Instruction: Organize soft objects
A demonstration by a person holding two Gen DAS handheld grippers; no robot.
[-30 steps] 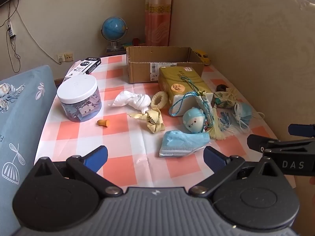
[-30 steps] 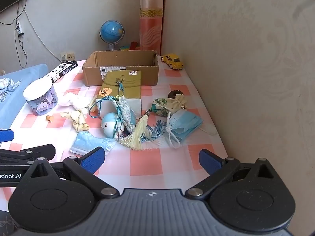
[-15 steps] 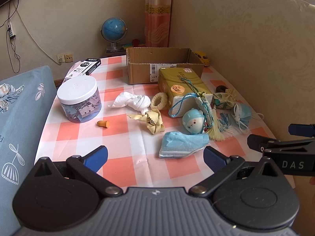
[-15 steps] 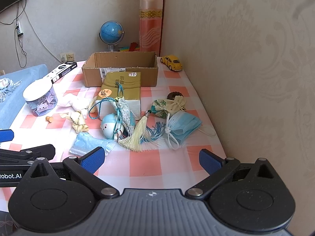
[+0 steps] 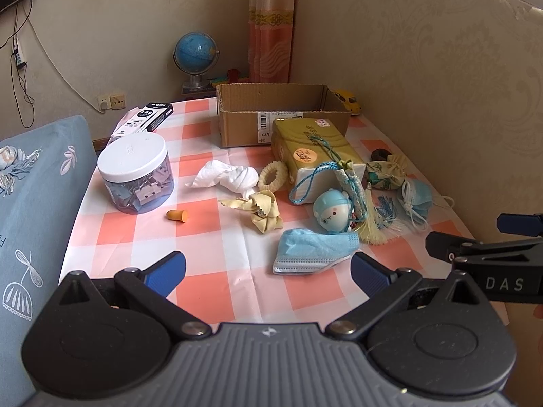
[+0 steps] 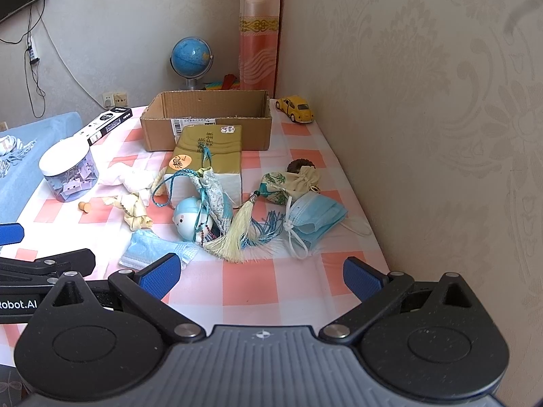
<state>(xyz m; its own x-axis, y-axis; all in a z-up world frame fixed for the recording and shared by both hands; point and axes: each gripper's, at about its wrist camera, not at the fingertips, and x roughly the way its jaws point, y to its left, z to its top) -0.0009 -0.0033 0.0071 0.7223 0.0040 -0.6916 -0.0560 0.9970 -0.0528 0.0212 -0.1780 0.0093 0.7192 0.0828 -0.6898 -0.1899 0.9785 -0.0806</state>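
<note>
Jar (image 5: 135, 173) at left on checked counter (image 5: 217, 237), orange earplug (image 5: 178, 216) just beside. White cloth (image 5: 225, 178), scrunchie (image 5: 272, 176), yellow cloth (image 5: 263, 210) mid-frame. Flat mask (image 5: 314, 251) lower centre, near left gripper (image 5: 268, 271), fingers wide, empty. Doll (image 5: 331, 210), tassels (image 6: 237, 230), pouch (image 6: 292, 183), bunched mask (image 6: 314, 218) to right. Carton (image 5: 281, 118) at back centre. Right gripper (image 6: 259, 273) fingers wide, empty.

Black claw (image 5: 268, 268), blue ribbed pads (image 5: 165, 269)
</note>
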